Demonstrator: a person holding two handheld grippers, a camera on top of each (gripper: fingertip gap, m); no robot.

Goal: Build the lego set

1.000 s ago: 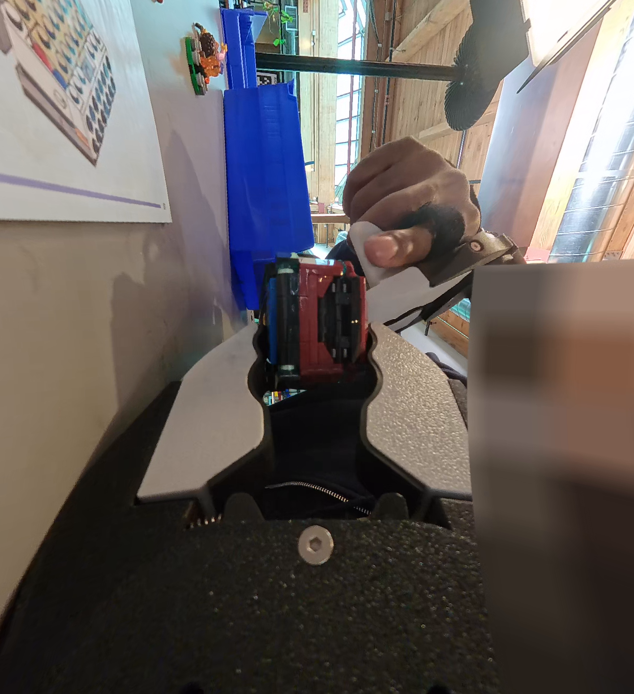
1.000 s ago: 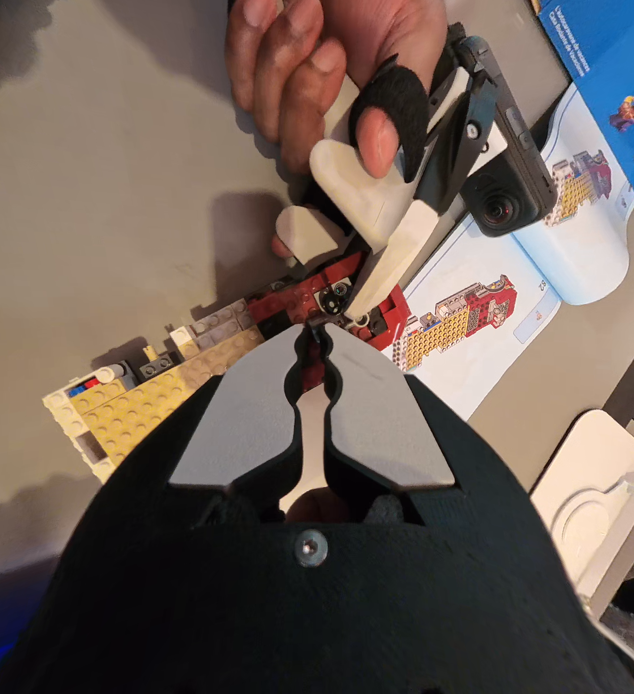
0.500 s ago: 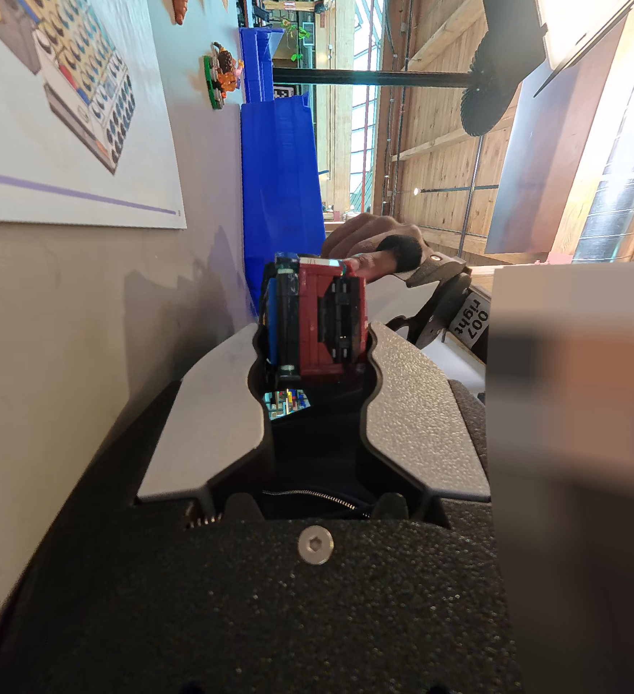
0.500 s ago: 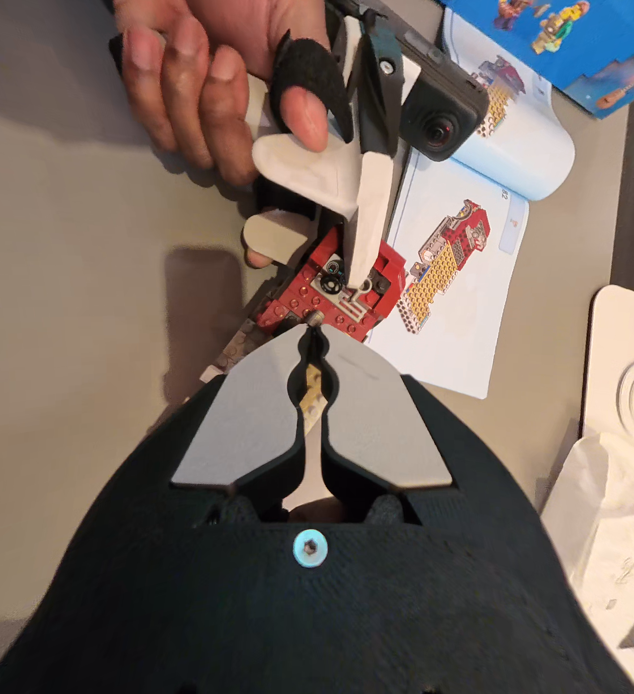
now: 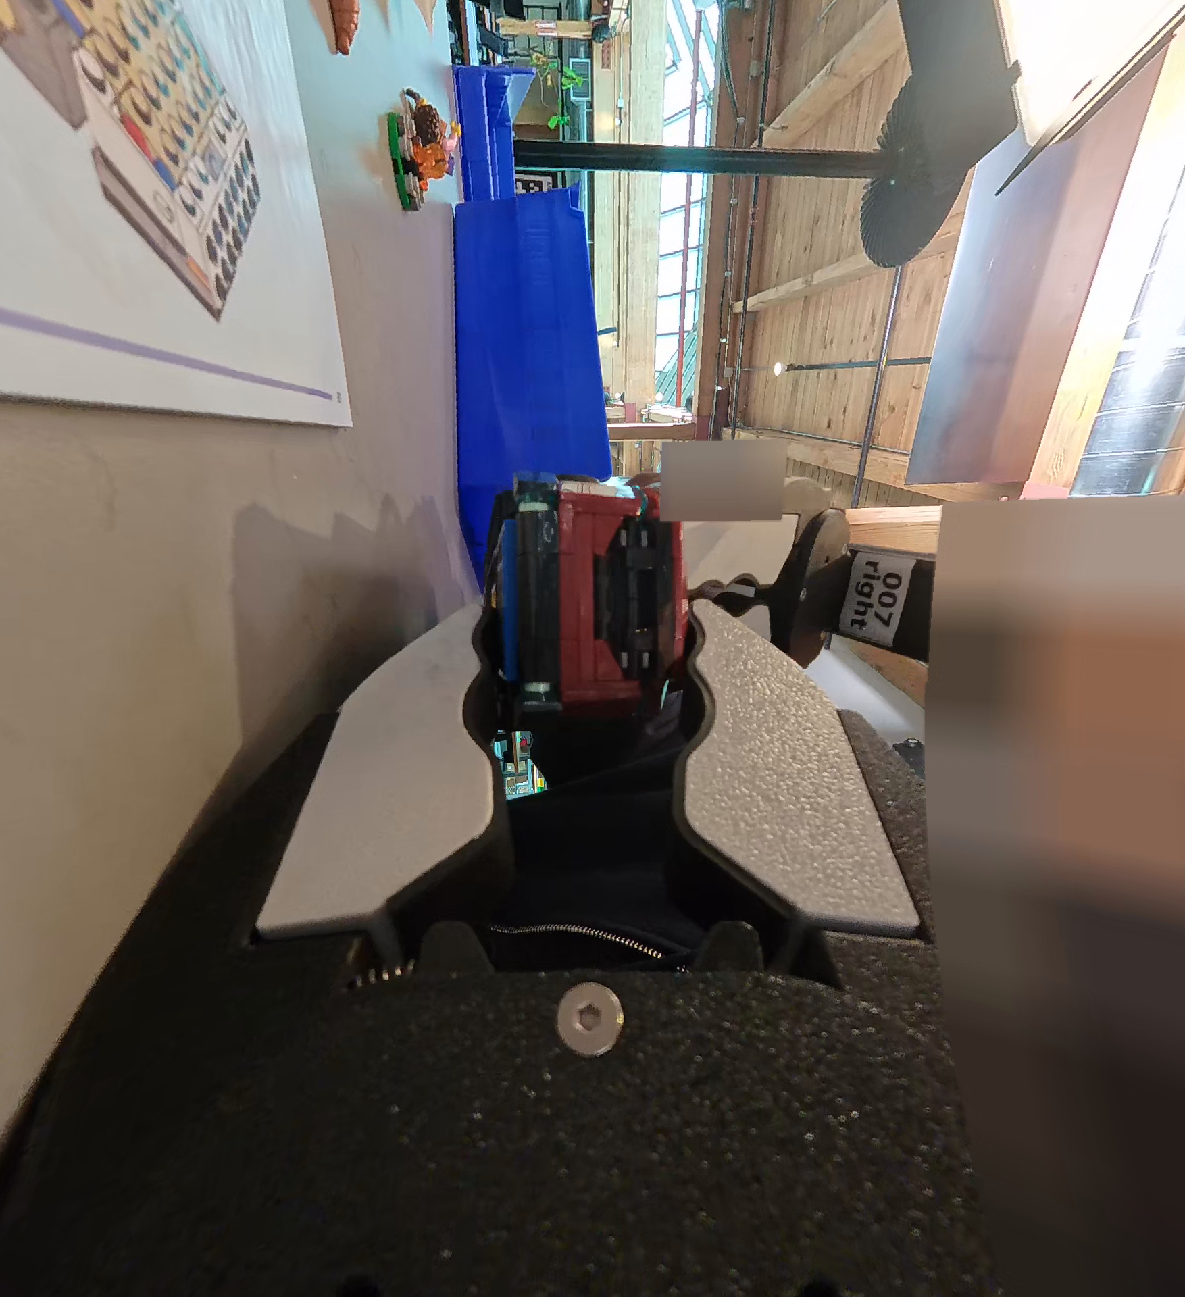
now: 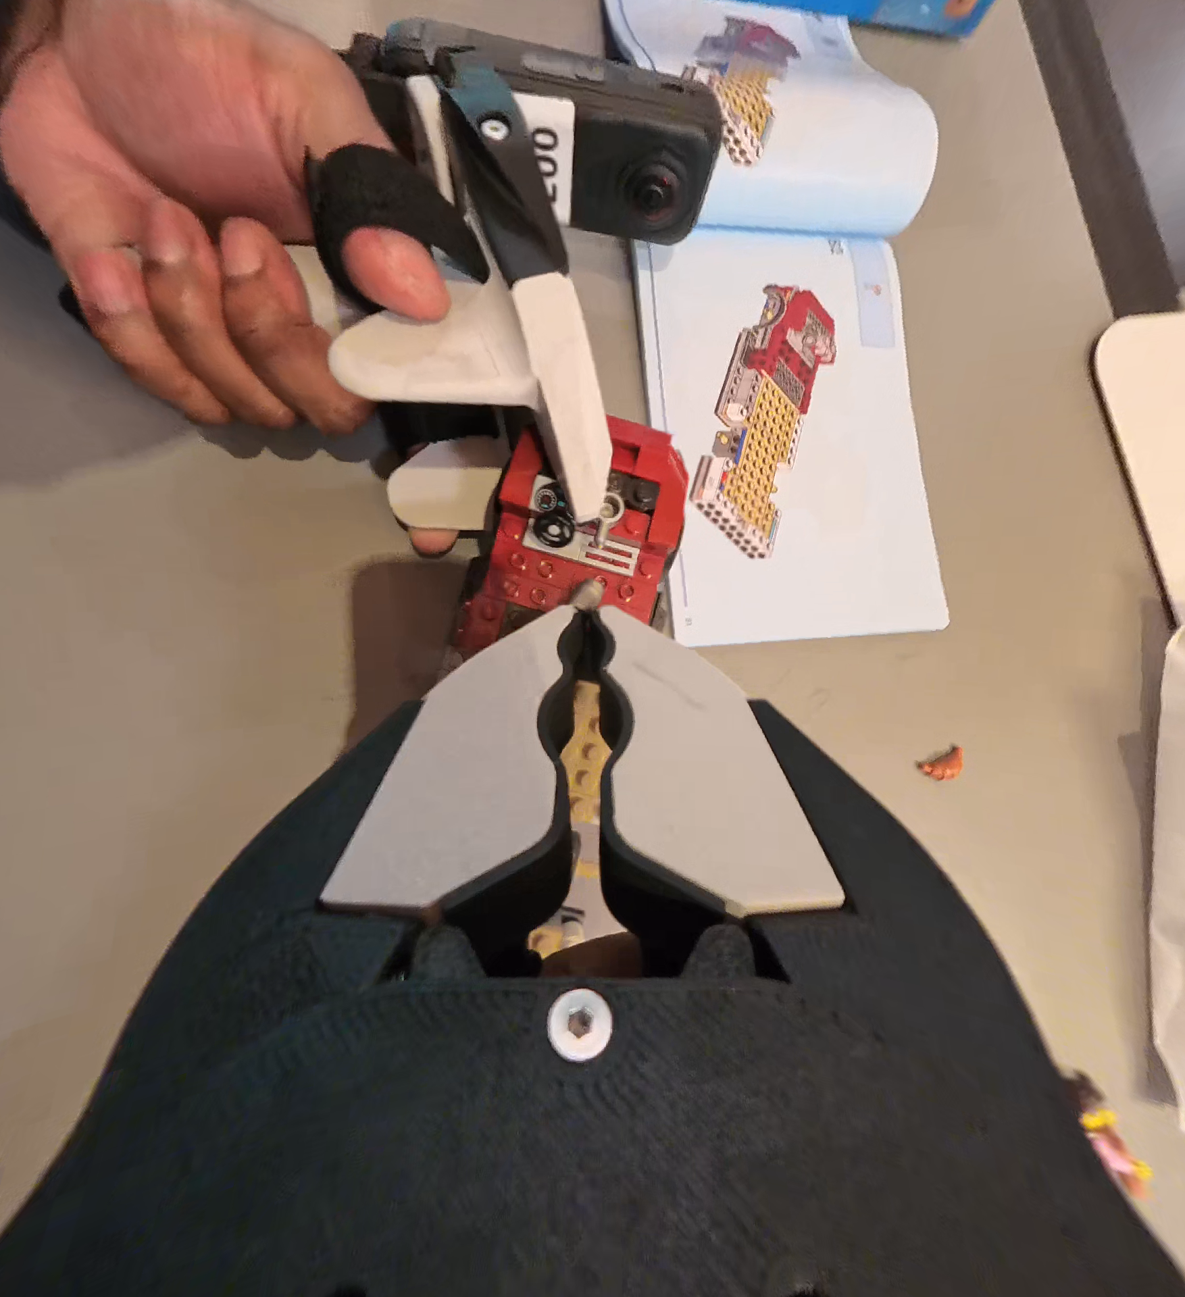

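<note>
The red brick model [image 5: 597, 603] sits in the left claw [image 5: 590, 621], clamped between its two grey fingers, dark red end facing the camera with a blue and black layer on its 9 o'clock side. This view is rolled over, so the grey surface [image 5: 119, 632] runs up the 9 o'clock edge. An open instruction booklet [image 5: 119, 210] lies on it at 10 o'clock, a blue bin [image 5: 526, 337] stands at 12 beyond the model, and a small brick figure [image 5: 421, 151] stands farther off.

Looking down from the right claw [image 6: 586, 614], I see its fingers clenched, pinching a small grey piece [image 6: 587, 592] that pokes out at the tip. That piece is right at the red studs on the model's [image 6: 576, 533] near edge; I cannot tell whether it touches. At 12 o'clock a hand [image 6: 175, 210] works the left claw [image 6: 512, 491], one white finger on the cab, the other on its 9 o'clock flank. The model's tan studded part [image 6: 584, 751] shows between the right fingers. The booklet [image 6: 786, 435] lies at 2 o'clock.
</note>
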